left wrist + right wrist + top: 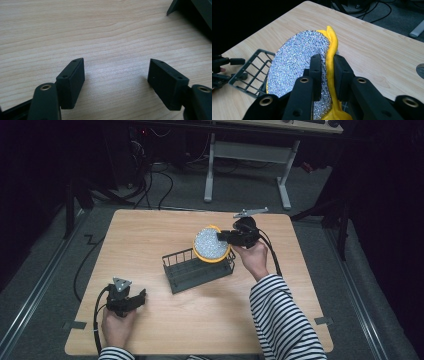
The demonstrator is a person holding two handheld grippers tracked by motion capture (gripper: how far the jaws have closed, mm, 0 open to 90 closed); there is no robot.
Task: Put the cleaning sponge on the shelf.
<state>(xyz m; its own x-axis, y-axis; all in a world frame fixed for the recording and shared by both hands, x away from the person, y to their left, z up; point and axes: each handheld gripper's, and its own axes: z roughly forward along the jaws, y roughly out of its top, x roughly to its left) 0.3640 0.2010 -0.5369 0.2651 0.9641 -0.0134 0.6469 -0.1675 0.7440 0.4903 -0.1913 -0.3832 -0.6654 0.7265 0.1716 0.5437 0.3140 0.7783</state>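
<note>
A round scouring pad (211,244), silver mesh on one face and yellow on the other, hangs over the right end of a dark wire basket (186,271). My right gripper (223,237) is shut on the pad's edge; in the right gripper view its jaws pinch the pad (297,62) from both faces, with the basket (249,72) below and to the left. My left gripper (141,296) rests low on the table near the front left, jaws open, nothing between its fingertips (72,75). A corner of the basket (190,12) shows at the top right of the left gripper view.
The wooden table (150,235) has bare surface around the basket on all sides. Beyond its far edge stand a white desk frame (247,155) and cables on the floor. Black cables trail from both grippers toward the front edge.
</note>
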